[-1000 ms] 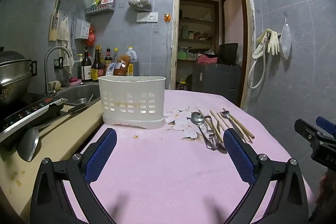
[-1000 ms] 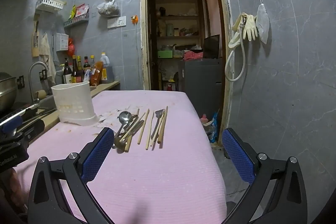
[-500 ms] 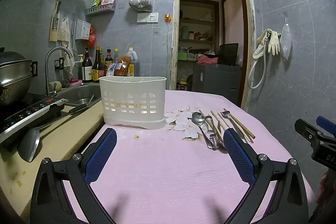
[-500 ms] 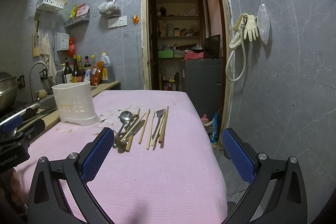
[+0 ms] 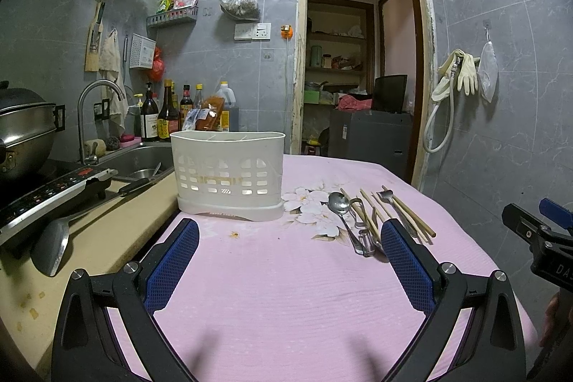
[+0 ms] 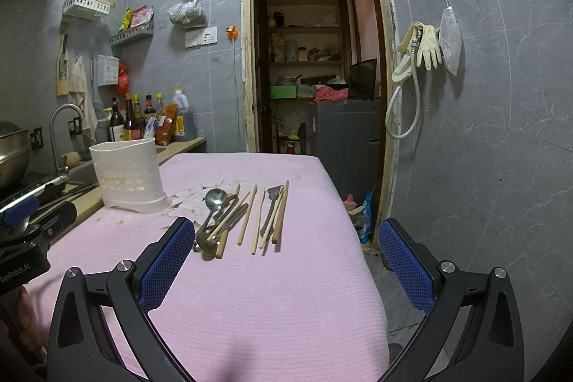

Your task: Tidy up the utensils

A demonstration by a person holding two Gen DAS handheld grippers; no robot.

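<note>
Wooden chopsticks [image 6: 246, 218] lie lengthwise pointing away; left hand-held gripper [image 5: 288, 242] and right hand-held gripper [image 6: 283, 247] both spread, empty.

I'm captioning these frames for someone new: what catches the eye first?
The pink tablecloth fills both views. On it, a loose cluster of wooden chopsticks and metal spoons lies right of a white slotted utensil holder at the table's sink-side edge. Both the left gripper and the right gripper hang open and empty.
</note>
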